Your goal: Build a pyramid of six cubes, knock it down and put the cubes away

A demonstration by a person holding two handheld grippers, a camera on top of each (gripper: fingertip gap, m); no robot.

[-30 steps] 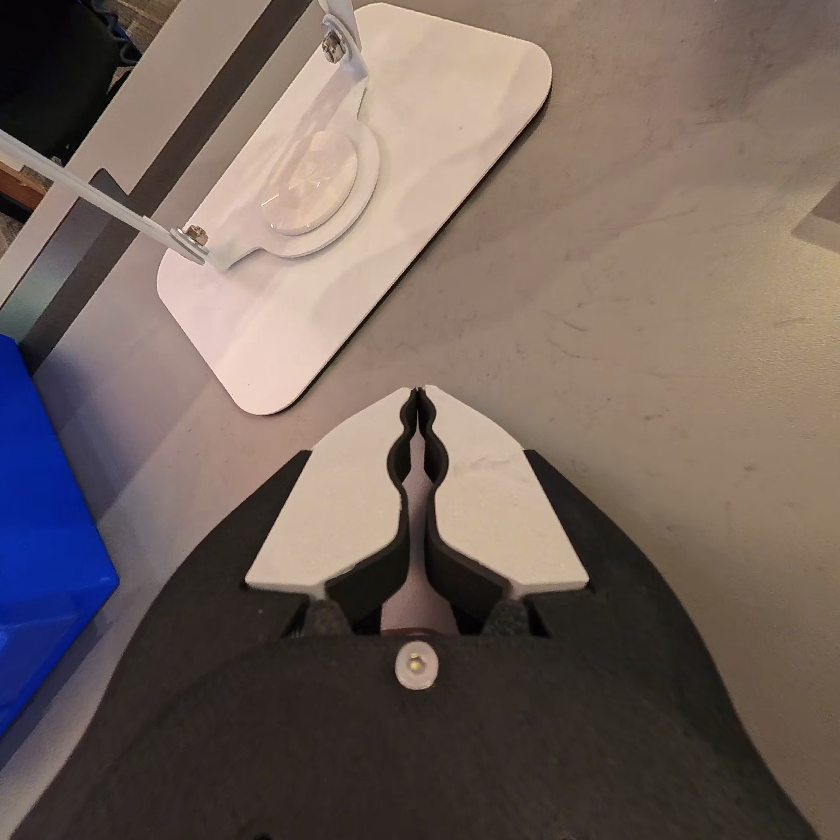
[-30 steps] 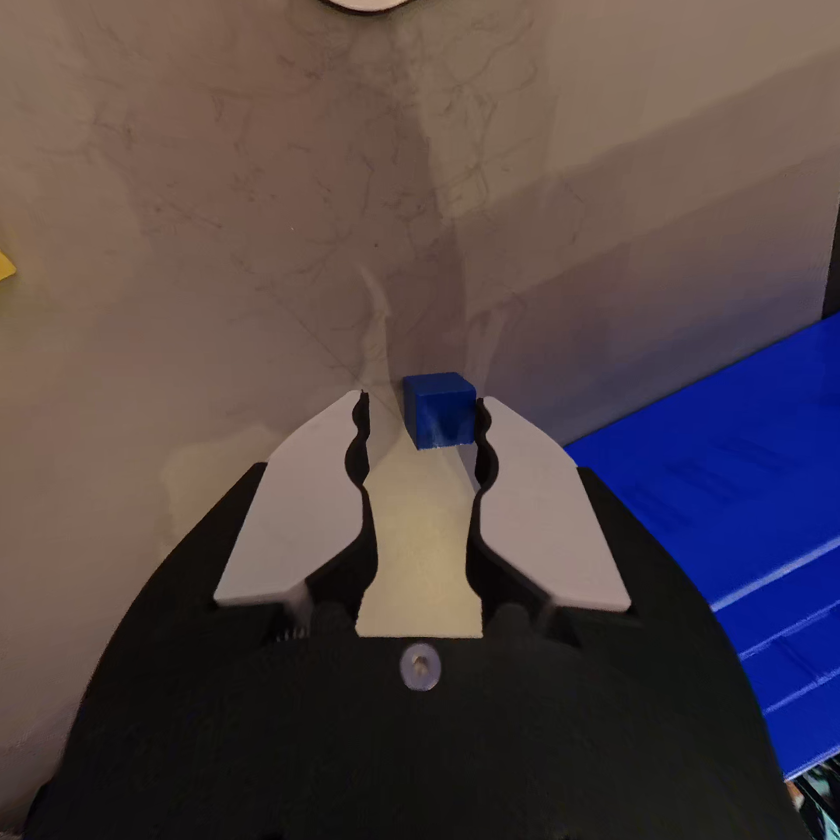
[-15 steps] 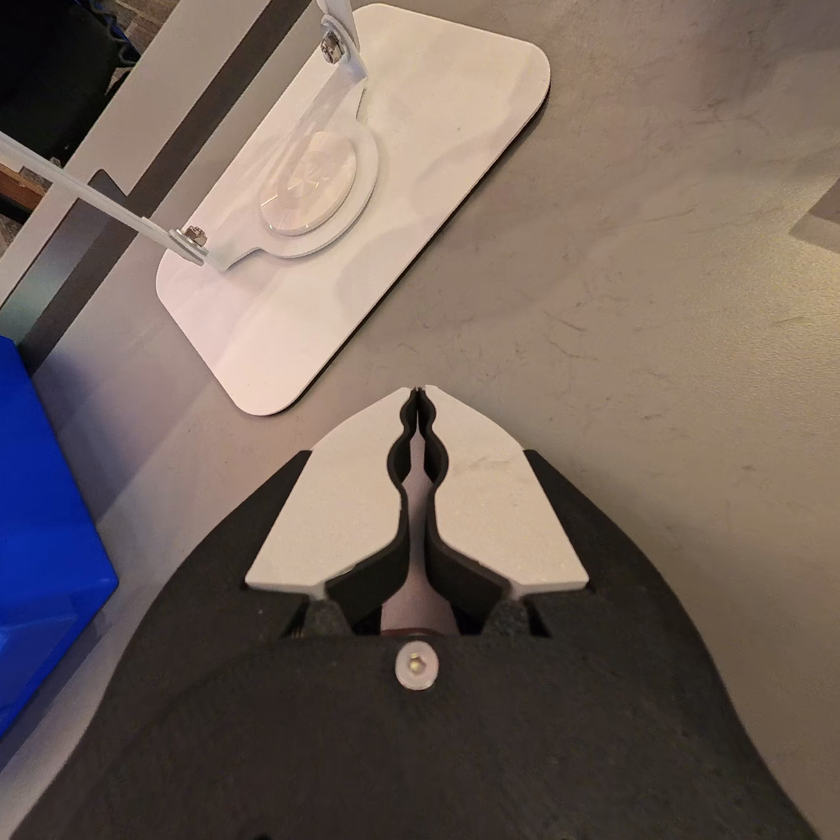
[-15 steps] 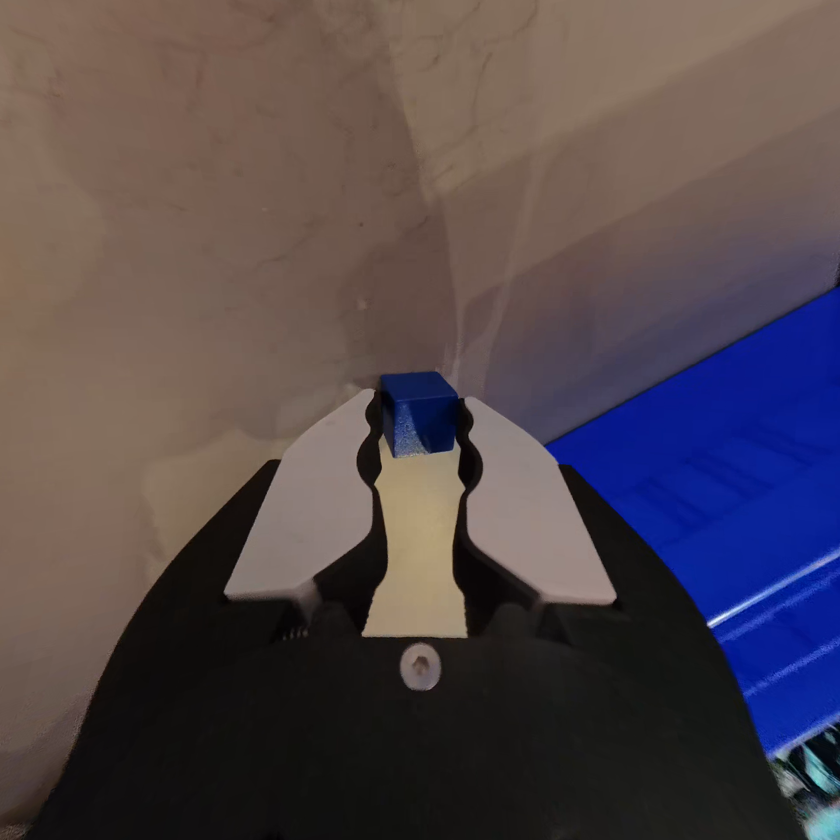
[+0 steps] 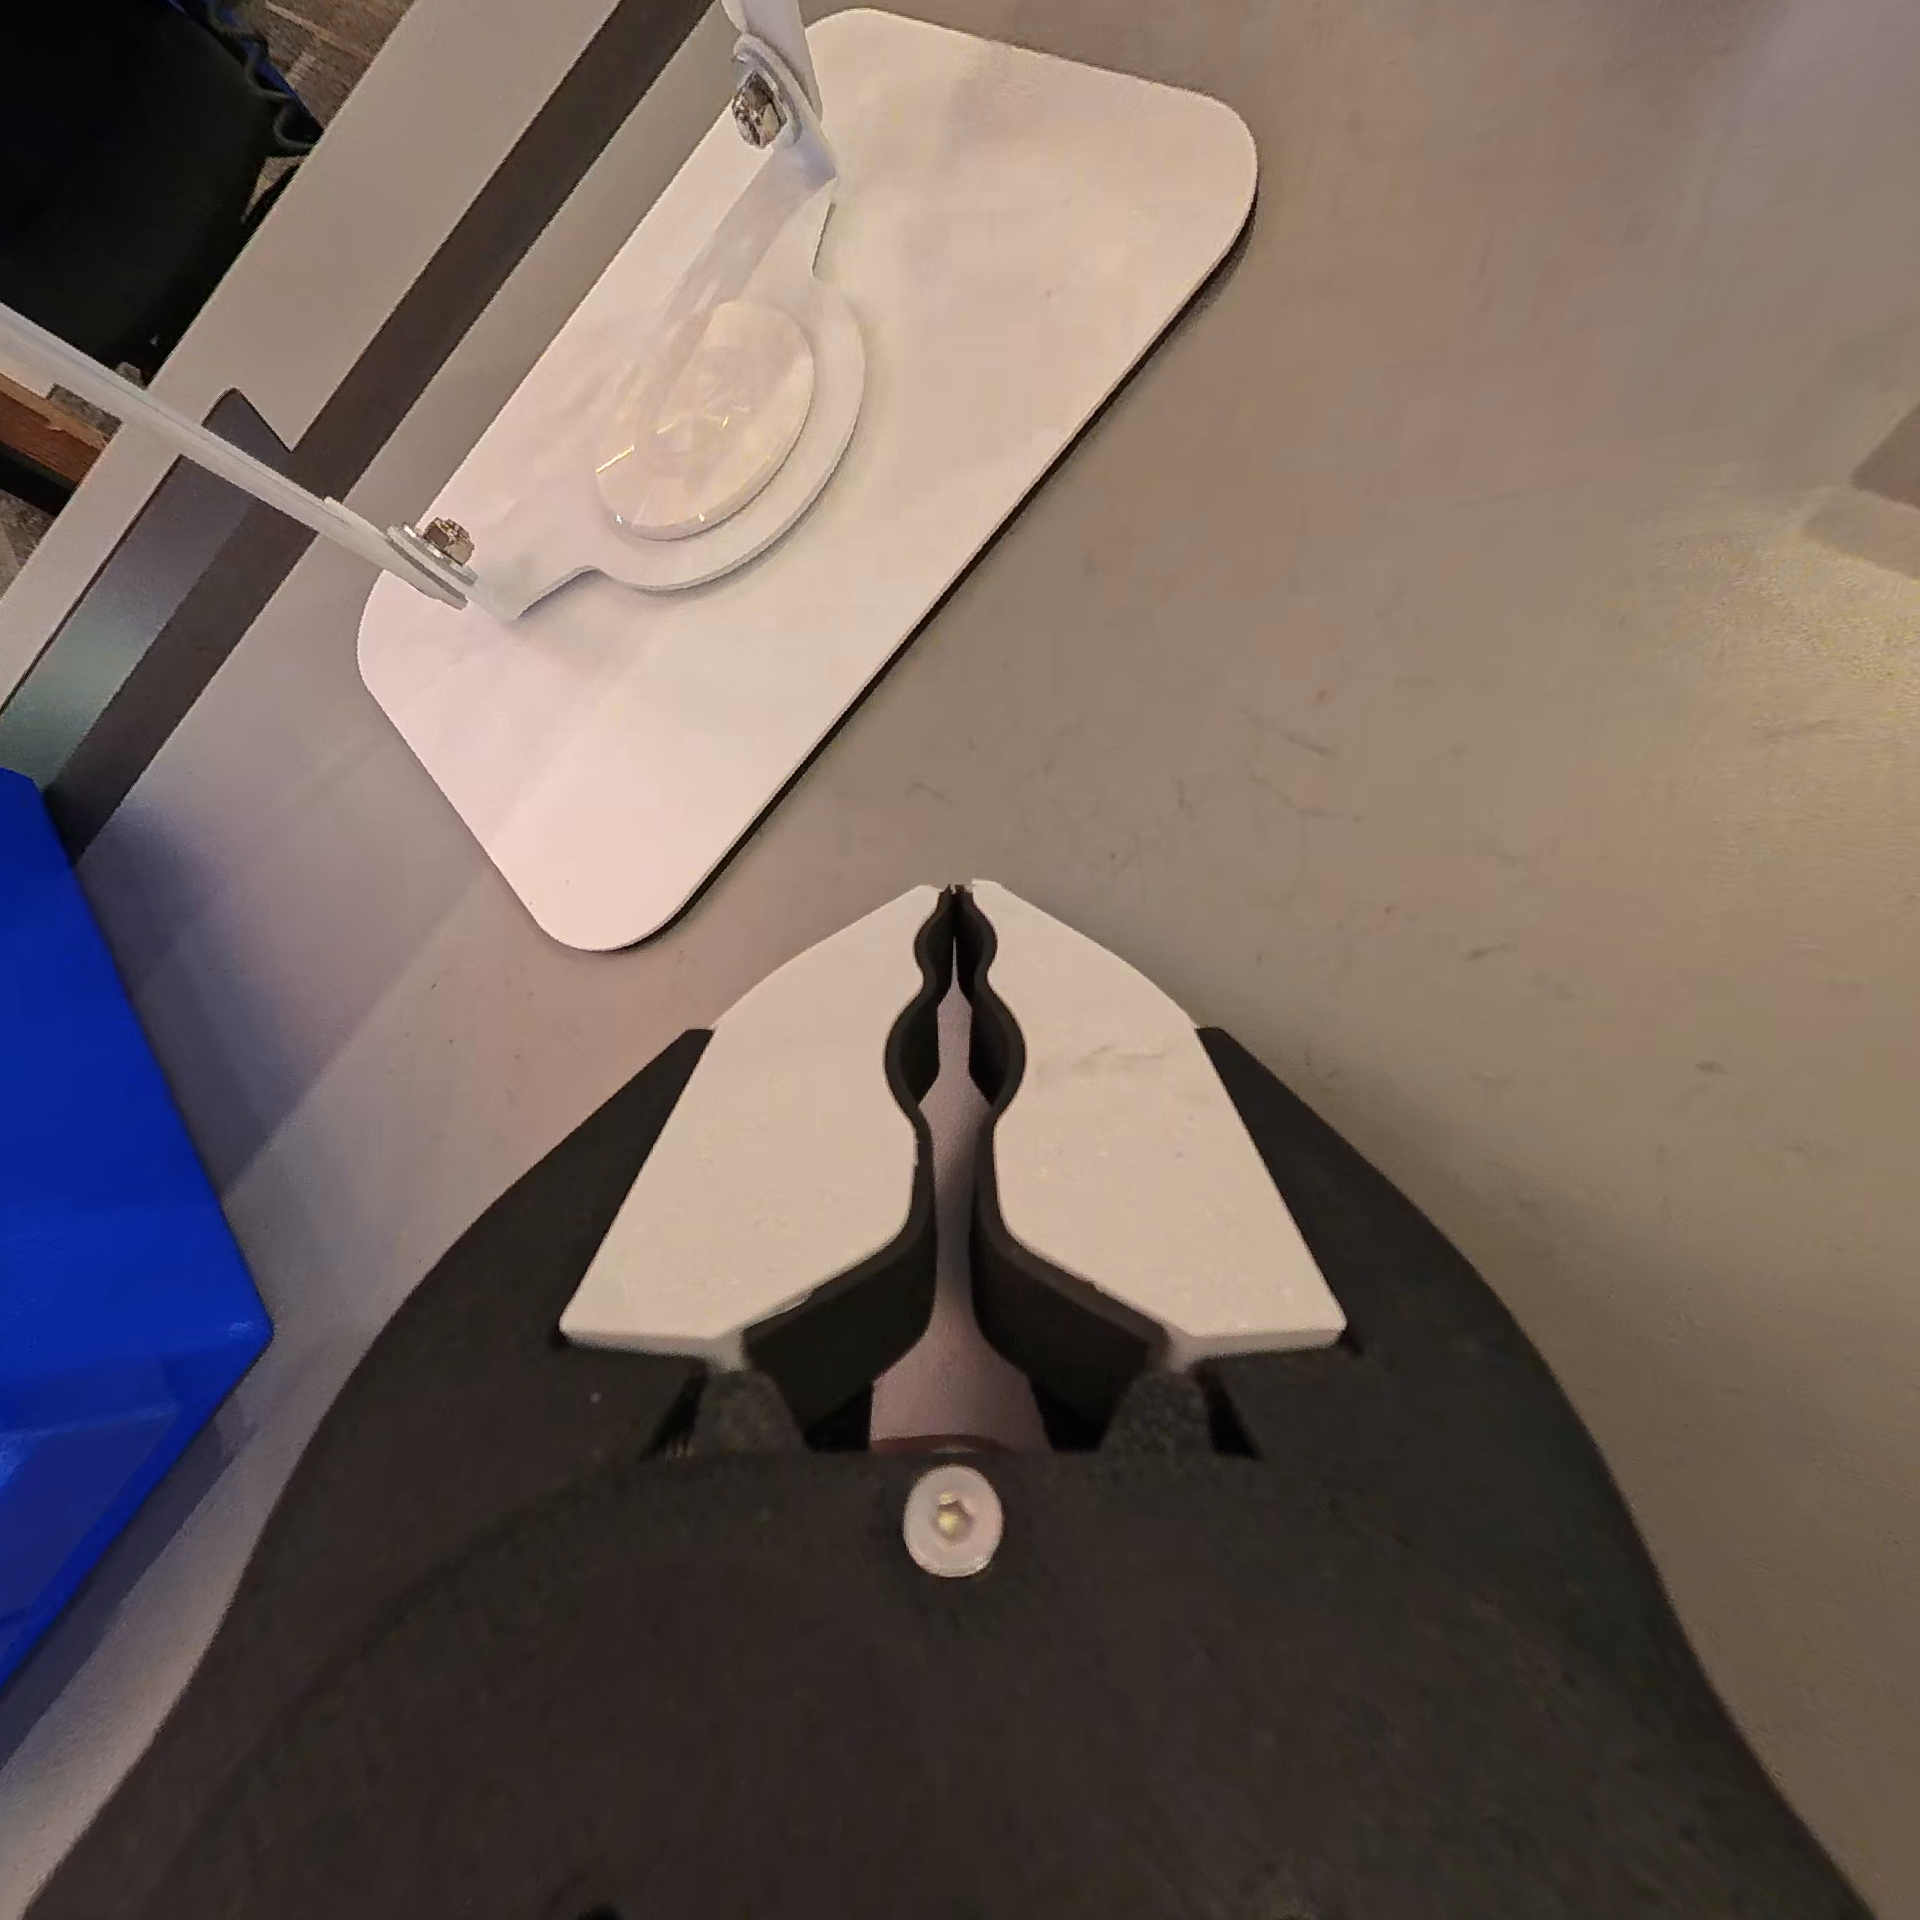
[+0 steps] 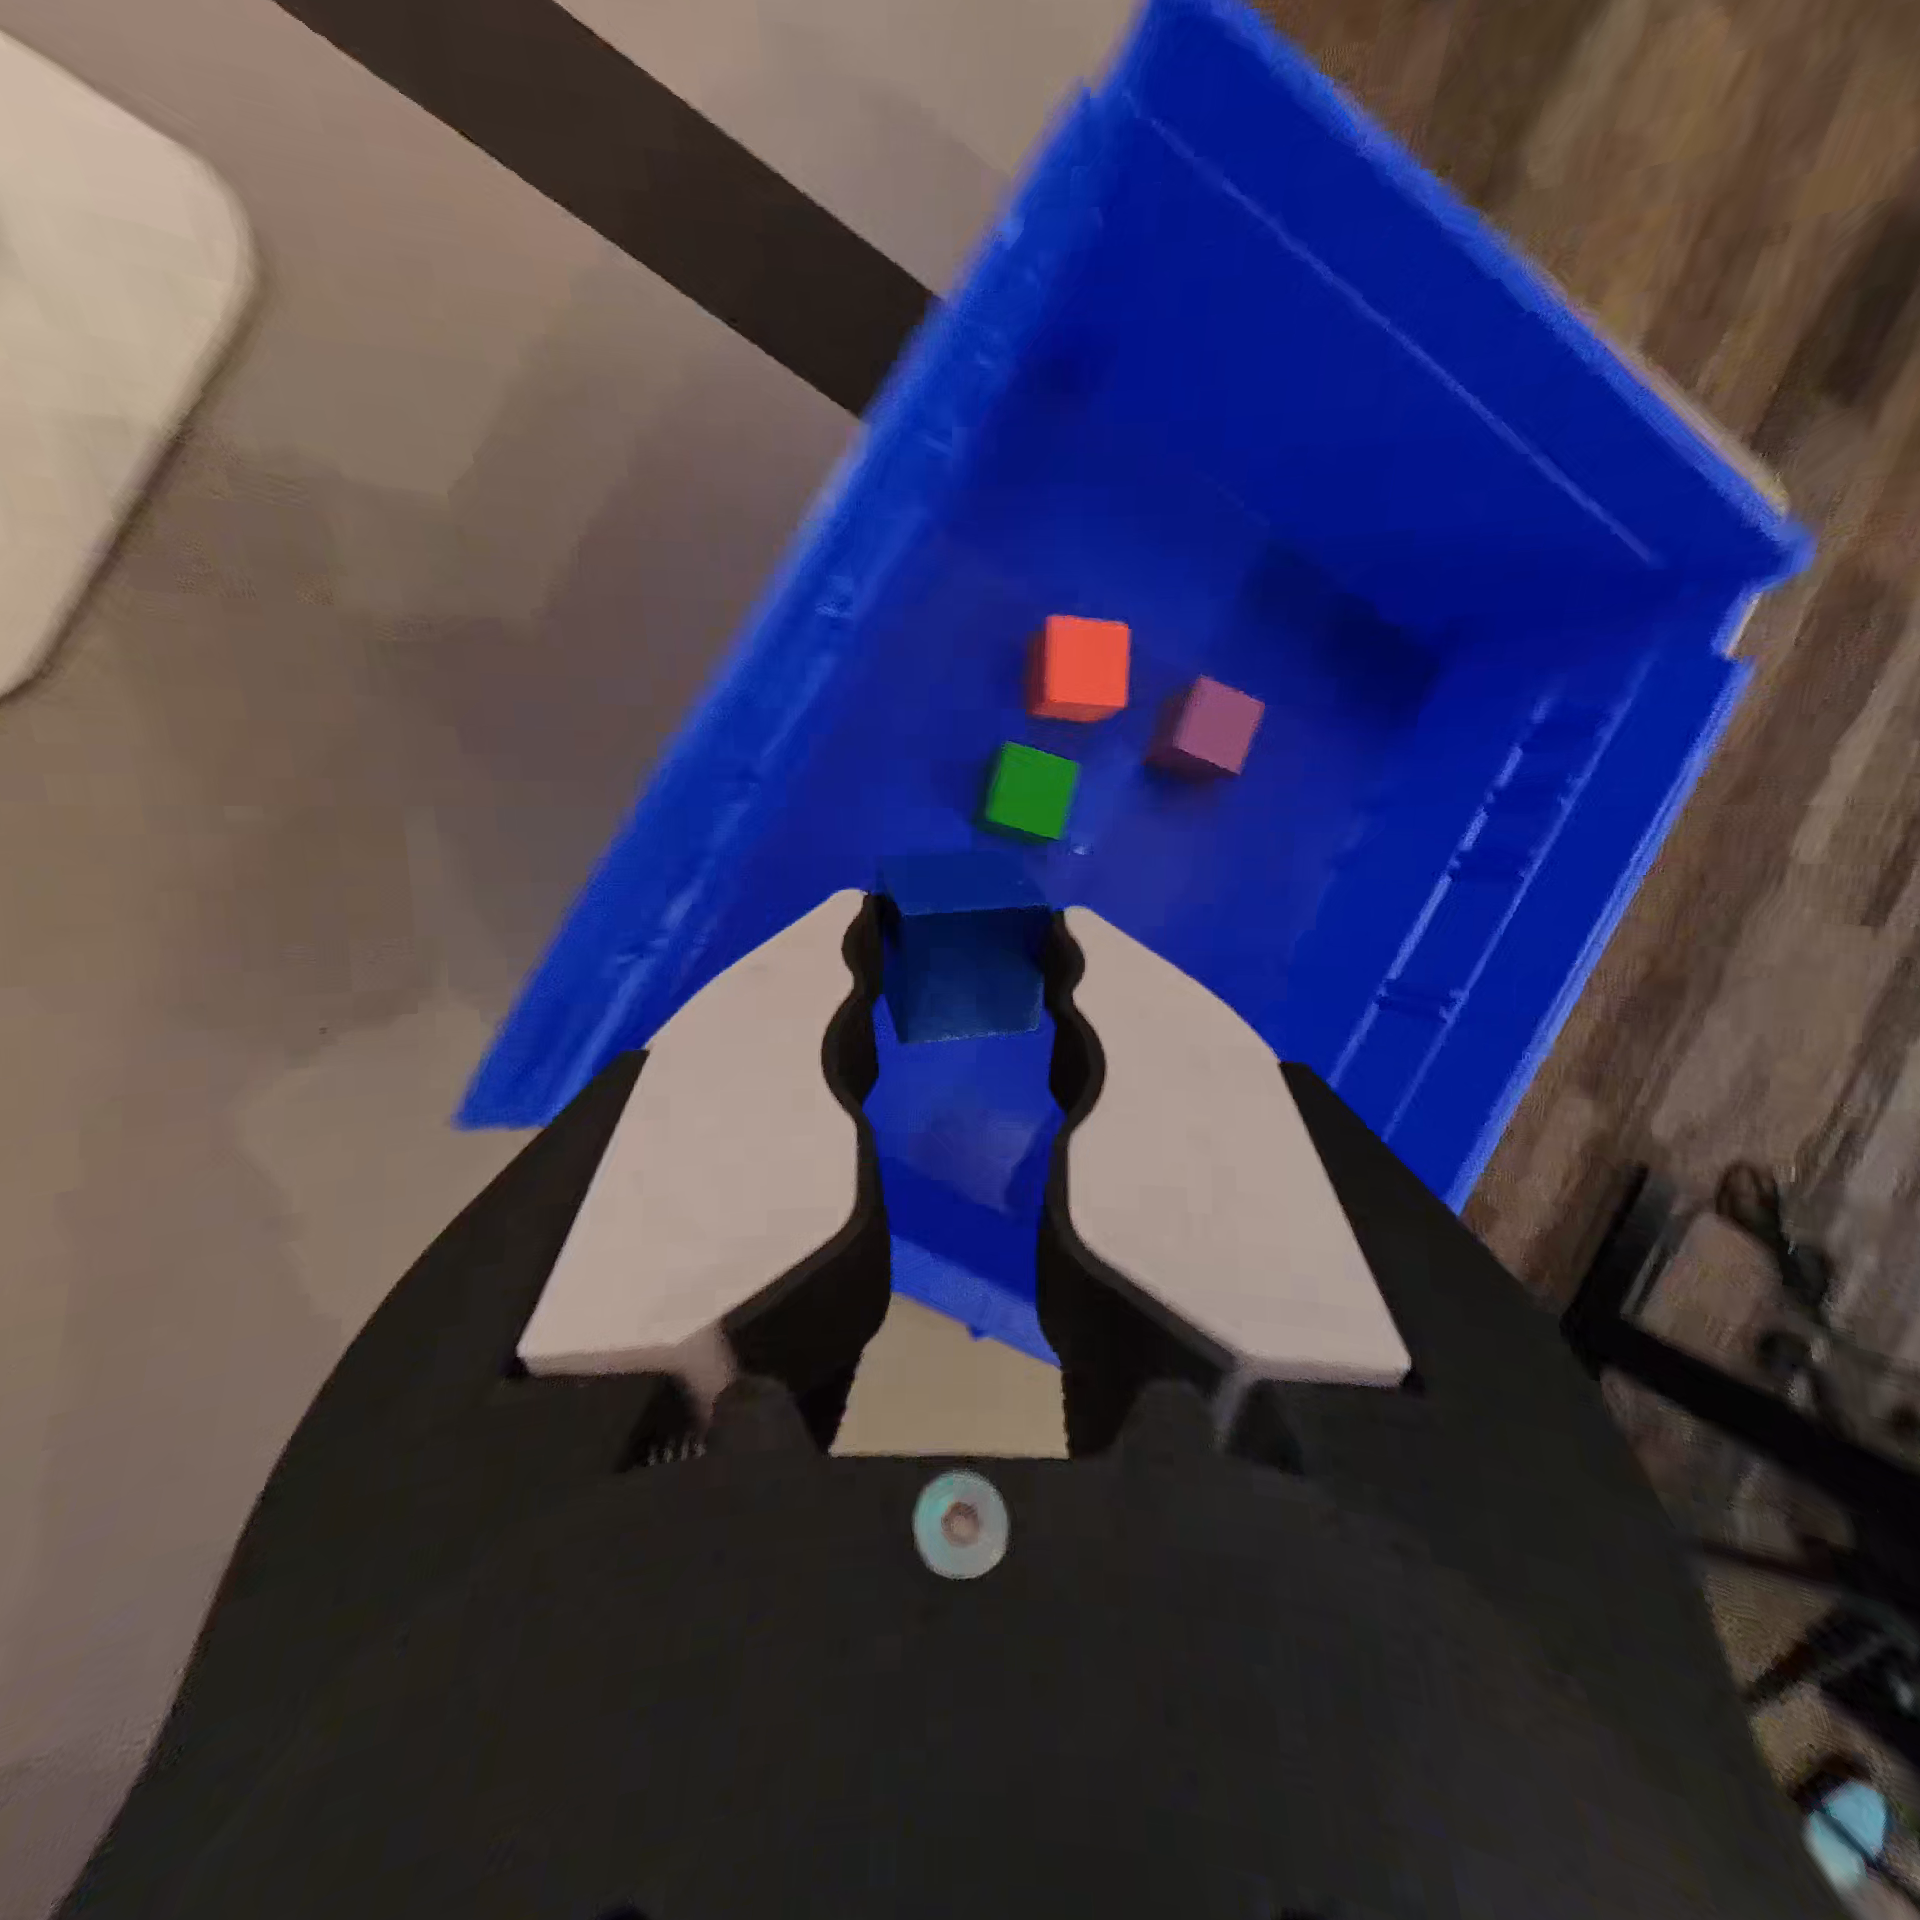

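1. Carrying a blue cube (image 6: 961, 971) over the open blue bin (image 6: 1403, 499), the right tongs (image 6: 961, 961) have both pads pressed against the cube's sides, so it hangs clear above the bin floor instead of resting on anything.
2. The cube sits near the fingertips, which I judge leaves it free to drop straight down once the grip lets go.
3. Three cubes already lie on the bin floor: an orange cube (image 6: 1081, 667), a purple cube (image 6: 1210, 727) and a green cube (image 6: 1031, 790), close together but apart. This suggests the putting-away stage is well along; the remaining cubes are not visible.
4. The bin stands at the edge of the grey desk (image 6: 312, 831), handy for short carries.
5. The left tongs (image 5: 956, 896) are closed on nothing, tips meeting, held over bare desk beside a white stand base (image 5: 727, 644), seemingly parked out of the way.
6. The right view is blurred, so finer detail is uncertain.
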